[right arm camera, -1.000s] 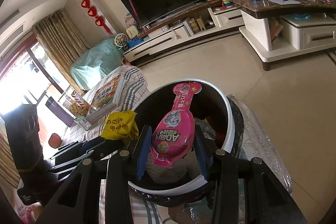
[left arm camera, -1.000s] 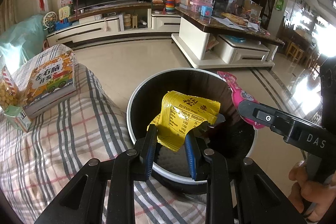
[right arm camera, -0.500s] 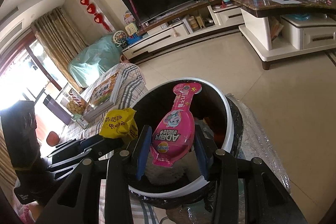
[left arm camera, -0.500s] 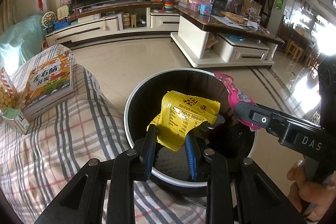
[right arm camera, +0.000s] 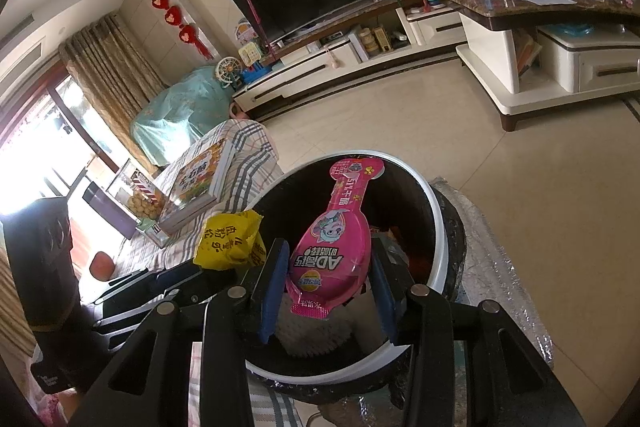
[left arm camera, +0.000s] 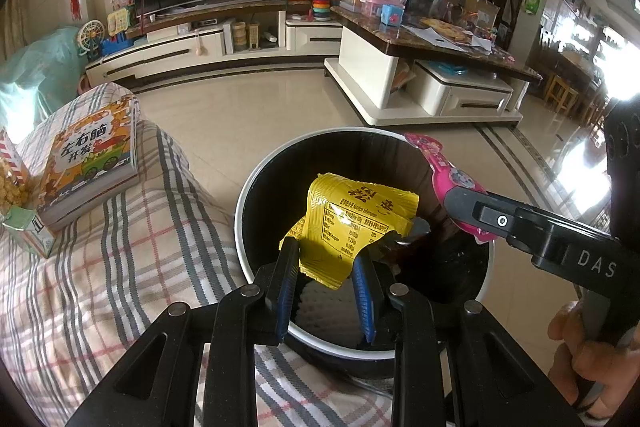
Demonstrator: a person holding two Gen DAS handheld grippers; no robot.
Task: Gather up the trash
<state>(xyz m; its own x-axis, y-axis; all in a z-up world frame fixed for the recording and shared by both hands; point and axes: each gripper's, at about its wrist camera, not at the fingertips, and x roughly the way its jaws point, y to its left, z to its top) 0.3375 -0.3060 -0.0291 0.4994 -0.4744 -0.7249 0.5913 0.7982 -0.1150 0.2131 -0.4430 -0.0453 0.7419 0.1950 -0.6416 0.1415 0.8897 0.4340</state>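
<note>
Two pieces of trash are in your grip, one per gripper, and both hang over the mouth of the black bin (left arm camera: 256,187) with the white rim.

On your left, the left gripper (left arm camera: 326,277) has its blue pads pinched on the lower edge of the crumpled yellow wrapper (left arm camera: 352,223). Most of the wrapper stands up above the pads and leans forward over the bin's opening. It sits close to the near rim, next to the plaid cloth (left arm camera: 120,267), so if you let go without reaching further in, it could catch on a pad, or slide off the rim onto the cloth. It looks light and stiff, and I judge it likely to flutter rather than drop straight.

On your right, the right gripper (right arm camera: 324,287) pinches the pink pouch (right arm camera: 332,247) by its wide lower body, the narrow neck pointing up and away over the far side of the bin. In the left wrist view its top reaches past the rim, so a tilted release might tip it outside onto the tiled floor (right arm camera: 520,187).

Your two grippers are close together over one opening; dropping both at once risks the pieces colliding.
</note>
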